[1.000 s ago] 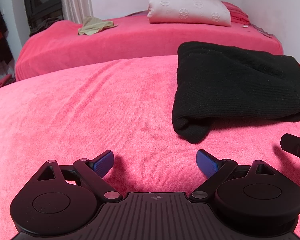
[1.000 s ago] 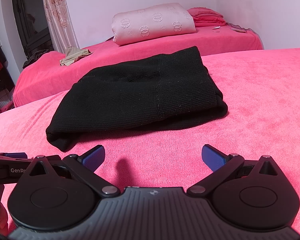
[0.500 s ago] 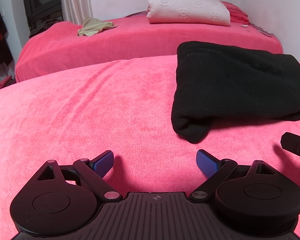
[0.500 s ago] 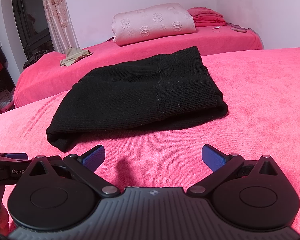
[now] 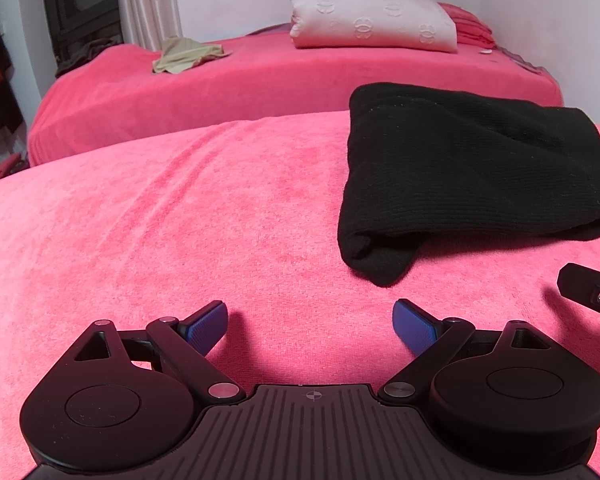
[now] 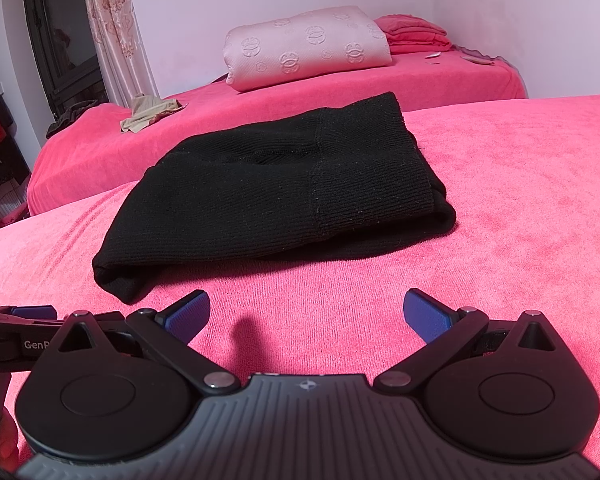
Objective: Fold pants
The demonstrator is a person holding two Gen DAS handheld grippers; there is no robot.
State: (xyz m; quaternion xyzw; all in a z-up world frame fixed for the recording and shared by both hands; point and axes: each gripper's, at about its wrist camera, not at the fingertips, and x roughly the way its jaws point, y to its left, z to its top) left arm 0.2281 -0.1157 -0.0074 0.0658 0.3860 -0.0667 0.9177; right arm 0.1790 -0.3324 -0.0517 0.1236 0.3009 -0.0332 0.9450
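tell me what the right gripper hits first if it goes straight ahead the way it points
Probably the folded black pants: they lie directly ahead of the open right gripper, with only a strip of bare pink bedspread between. Depth is unclear.

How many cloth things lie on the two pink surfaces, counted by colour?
Black: 1, the folded pants
Pale pink: 1, the rolled quilt
Beige: 1, the crumpled garment
Deep pink: 1, the folded stack
Total: 4
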